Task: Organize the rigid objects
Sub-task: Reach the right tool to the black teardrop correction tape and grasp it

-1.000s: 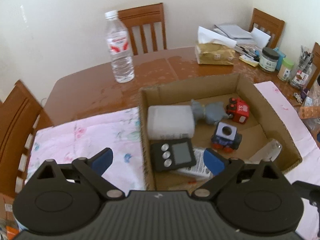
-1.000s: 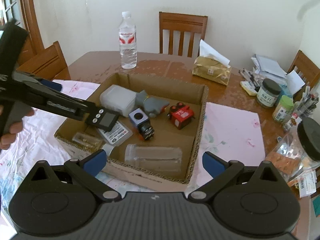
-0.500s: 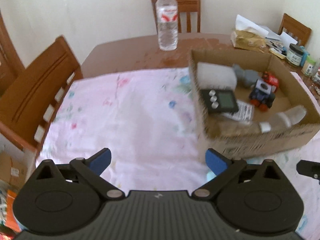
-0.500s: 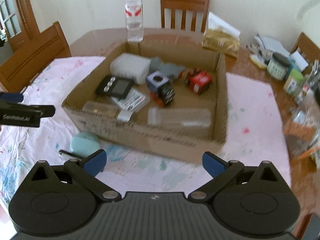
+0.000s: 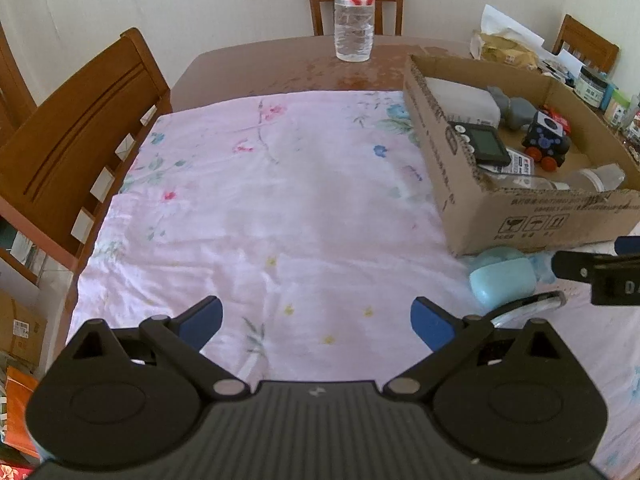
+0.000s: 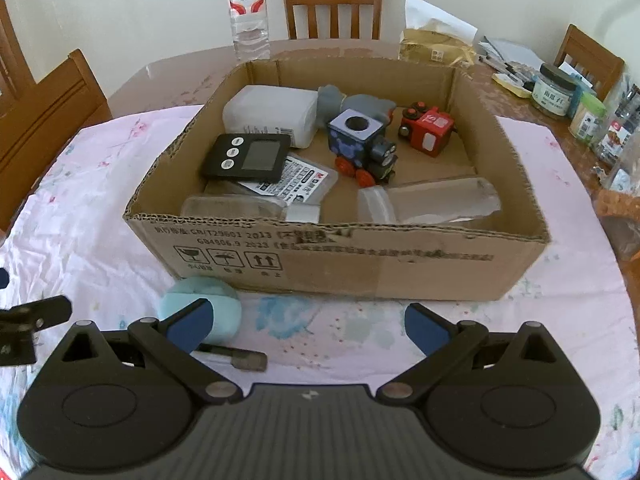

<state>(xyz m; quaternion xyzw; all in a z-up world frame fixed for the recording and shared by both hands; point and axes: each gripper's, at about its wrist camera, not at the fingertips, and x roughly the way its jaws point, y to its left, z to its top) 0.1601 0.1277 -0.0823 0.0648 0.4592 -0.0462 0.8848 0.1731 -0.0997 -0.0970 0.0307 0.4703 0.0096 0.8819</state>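
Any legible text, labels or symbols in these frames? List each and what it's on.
"GB/T29601 2013", roughly, with blurred characters around it: cardboard box front wall.
Three pictograms, a glass, an umbrella and up arrows; captions unreadable: same wall.
Red logo, lettering blurred: water bottle.
Dense print, too small: white packet.
Label unreadable: glass jar.

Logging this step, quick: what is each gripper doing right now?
Left gripper: open, holding nothing.
Right gripper: open, holding nothing.

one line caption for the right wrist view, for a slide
Open right hand-held gripper facing a cardboard box of toys, teal case on the cloth.
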